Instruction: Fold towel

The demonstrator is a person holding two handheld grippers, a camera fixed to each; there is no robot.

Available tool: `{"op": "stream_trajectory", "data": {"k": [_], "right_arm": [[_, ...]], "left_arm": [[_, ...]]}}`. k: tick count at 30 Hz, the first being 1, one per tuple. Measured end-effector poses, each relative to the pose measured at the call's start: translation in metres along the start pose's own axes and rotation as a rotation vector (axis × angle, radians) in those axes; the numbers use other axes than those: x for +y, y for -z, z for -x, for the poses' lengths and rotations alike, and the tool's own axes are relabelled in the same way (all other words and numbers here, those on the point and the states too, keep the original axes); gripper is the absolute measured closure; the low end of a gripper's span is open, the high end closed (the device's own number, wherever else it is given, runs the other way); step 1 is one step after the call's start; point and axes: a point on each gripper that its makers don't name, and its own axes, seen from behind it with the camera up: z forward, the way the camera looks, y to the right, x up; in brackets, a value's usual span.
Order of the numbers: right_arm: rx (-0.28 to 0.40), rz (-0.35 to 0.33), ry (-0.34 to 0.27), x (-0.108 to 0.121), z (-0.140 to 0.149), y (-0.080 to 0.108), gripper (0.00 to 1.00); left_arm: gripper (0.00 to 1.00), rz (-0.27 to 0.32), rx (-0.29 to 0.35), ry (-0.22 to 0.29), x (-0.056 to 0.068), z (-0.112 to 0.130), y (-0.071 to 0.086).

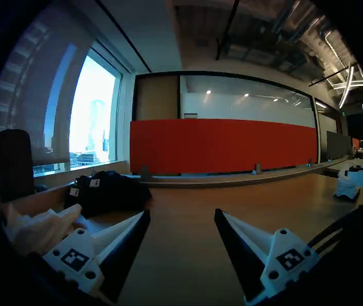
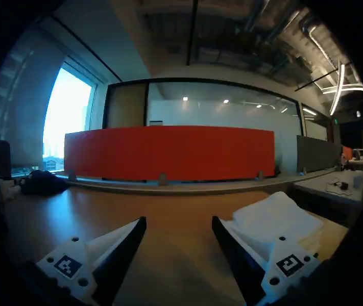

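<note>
In the right gripper view a folded white towel (image 2: 275,217) lies on the wooden table (image 2: 181,214), just beyond the right finger. My right gripper (image 2: 178,222) is open, level over the table, nothing between its fingers. In the left gripper view my left gripper (image 1: 181,214) is also open and empty, its fingers low over the wooden table (image 1: 222,199). A crumpled white cloth (image 1: 38,227) lies at the left beside its left finger. More white cloth (image 1: 349,186) sits far right on the table.
A black bag or garment (image 1: 107,191) lies at the table's back left, seen farther off as a black bag (image 2: 41,182) in the right gripper view. A red divider panel (image 1: 222,145) runs along the table's far edge. A dark chair back (image 1: 13,163) stands at the left by the window.
</note>
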Motion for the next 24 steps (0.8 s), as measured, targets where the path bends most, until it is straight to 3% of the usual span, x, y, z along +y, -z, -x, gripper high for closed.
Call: {"op": "stream_trajectory", "data": {"k": [24], "right_arm": [[0.000,0.000,0.000,0.0002,-0.0002,0.0000,0.01]], "left_arm": [[0.07,0.000,0.002,0.001,0.0005,0.0053,-0.0020]]}}
